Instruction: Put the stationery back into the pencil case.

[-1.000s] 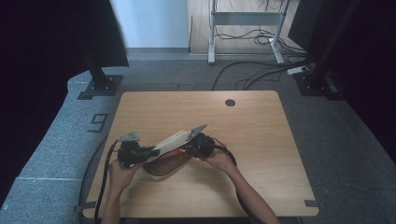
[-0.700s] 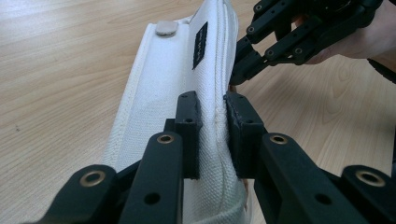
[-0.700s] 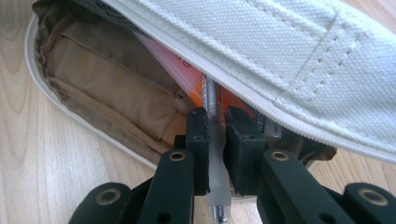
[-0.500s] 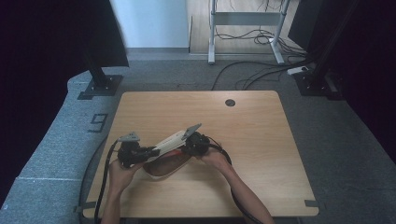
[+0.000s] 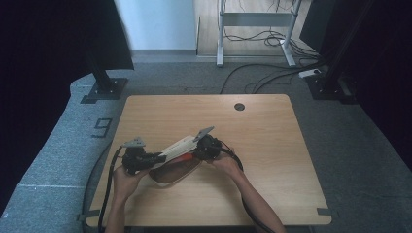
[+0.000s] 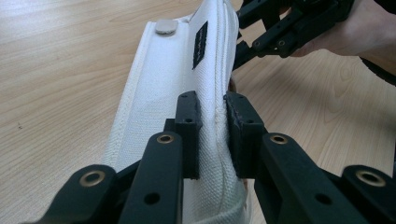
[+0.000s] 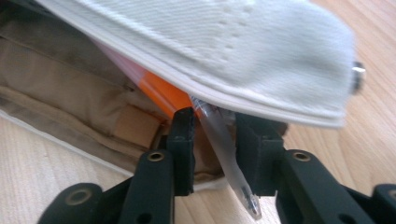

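A white canvas pencil pouch (image 5: 176, 145) lies on the wooden table (image 5: 272, 145), its flap raised between the two grippers. My left gripper (image 6: 212, 126) is shut on the flap's stitched edge (image 6: 159, 84), at the pouch's left end (image 5: 145, 158). My right gripper (image 7: 215, 135) is at the other end (image 5: 198, 149), under the flap (image 7: 243, 51), with its jaws closed around a clear-capped pen (image 7: 222, 149) with an orange body (image 7: 161, 91). The pouch's brown lining (image 7: 60, 88) is exposed below. The right gripper (image 6: 280, 32) also appears in the left gripper view.
A round cable hole (image 5: 239, 106) sits near the table's far edge. Cables trail from both grippers off the front edge. Dark stands (image 5: 104, 87) and floor cables (image 5: 272, 77) lie beyond the table.
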Demonstrator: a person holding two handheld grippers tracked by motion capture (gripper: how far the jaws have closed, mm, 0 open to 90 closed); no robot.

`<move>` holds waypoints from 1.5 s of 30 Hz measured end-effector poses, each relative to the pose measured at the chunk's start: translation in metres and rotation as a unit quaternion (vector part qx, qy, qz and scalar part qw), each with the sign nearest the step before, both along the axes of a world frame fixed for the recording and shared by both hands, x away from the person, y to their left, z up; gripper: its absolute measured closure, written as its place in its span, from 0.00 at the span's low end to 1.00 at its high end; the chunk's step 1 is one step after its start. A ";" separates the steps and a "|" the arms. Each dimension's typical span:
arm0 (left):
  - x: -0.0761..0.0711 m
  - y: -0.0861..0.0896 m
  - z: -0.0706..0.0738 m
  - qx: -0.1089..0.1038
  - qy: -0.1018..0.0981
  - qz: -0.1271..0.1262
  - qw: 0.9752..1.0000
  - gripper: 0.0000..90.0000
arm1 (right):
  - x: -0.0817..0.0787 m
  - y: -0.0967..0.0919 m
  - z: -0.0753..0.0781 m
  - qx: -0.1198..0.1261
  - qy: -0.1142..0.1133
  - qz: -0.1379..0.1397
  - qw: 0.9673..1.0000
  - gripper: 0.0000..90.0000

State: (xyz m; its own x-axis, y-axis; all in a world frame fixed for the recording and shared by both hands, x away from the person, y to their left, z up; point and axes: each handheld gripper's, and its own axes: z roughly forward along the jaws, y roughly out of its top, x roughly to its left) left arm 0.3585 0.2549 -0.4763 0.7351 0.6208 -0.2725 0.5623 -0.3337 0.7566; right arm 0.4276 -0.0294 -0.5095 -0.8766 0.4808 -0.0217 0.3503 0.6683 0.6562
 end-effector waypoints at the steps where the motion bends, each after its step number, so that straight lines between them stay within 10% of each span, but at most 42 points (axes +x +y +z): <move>1: 0.000 0.000 0.000 0.000 0.000 0.000 1.000 0.85 | 0.000 -0.002 0.001 0.001 -0.001 -0.005 1.000 0.71; 15: 0.000 0.000 0.000 -0.001 0.002 -0.001 1.000 0.85 | 0.009 -0.037 -0.001 0.001 0.006 -0.058 0.998 0.66; 23: 0.000 0.000 -0.001 0.000 0.002 -0.001 1.000 0.85 | 0.006 -0.049 -0.008 -0.004 0.026 -0.059 0.998 0.80; 45: 0.001 -0.002 -0.002 0.000 0.002 -0.002 1.000 0.85 | 0.009 -0.013 -0.007 0.007 0.010 -0.036 0.999 0.90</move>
State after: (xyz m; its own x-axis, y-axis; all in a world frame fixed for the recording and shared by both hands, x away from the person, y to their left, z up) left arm 0.3593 0.2534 -0.4779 0.7365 0.6174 -0.2765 0.5645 -0.3356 0.7542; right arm 0.4366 -0.0423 -0.5161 -0.8395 0.5433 0.0017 0.4103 0.6319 0.6576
